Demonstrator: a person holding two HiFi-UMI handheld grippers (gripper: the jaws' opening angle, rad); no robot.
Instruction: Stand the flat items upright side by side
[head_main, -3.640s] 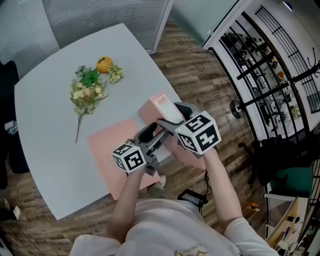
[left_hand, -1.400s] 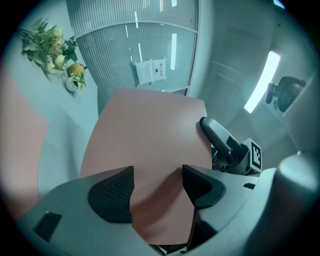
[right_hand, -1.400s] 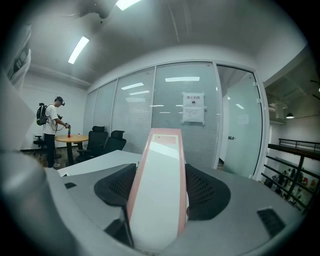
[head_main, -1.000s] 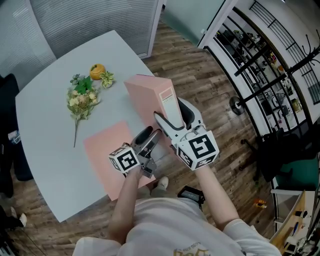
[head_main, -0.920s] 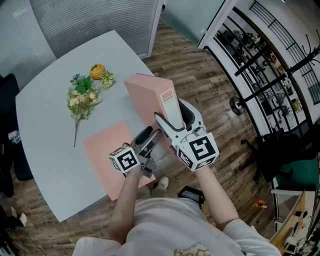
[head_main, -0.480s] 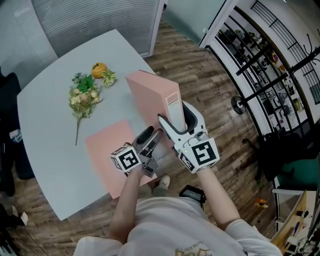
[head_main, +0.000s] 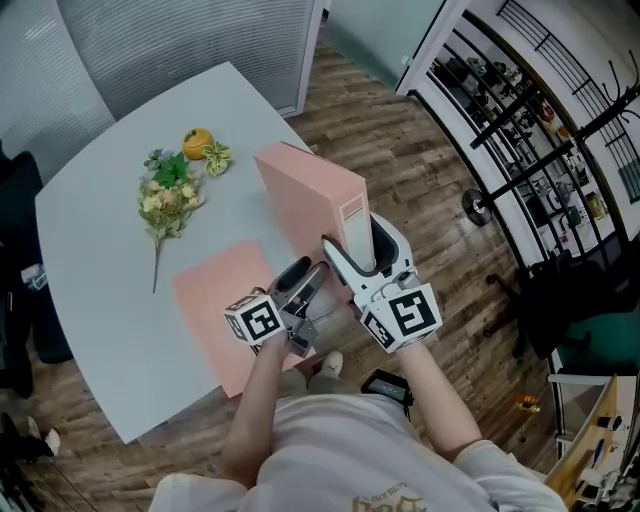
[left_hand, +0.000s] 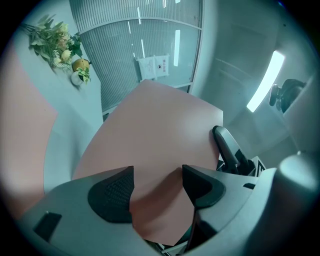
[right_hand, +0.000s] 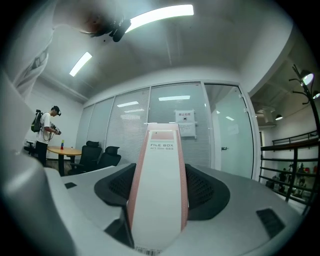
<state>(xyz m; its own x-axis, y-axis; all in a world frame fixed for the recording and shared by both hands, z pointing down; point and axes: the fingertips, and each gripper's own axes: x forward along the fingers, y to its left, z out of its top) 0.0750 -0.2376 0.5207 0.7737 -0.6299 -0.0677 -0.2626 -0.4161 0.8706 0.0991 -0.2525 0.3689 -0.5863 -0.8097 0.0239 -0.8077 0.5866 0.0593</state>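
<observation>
In the head view the right gripper (head_main: 357, 247) covers the foot of the upright file box (head_main: 305, 205), so whether it rests on the table (head_main: 100, 200) cannot be told. The left gripper (head_main: 298, 283) and the person's forearm (head_main: 262, 390) hide the near corner of the flat file box (head_main: 215, 300). In the right gripper view the upright box's spine runs off the lower edge, cutting its barcode (right_hand: 150, 248). The line under "FILE BOX" and the notice (right_hand: 186, 123) behind are too small to read.

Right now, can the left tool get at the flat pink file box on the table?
Probably yes: the left tool hangs open over the flat pink file box, with nothing lying on it.
</observation>
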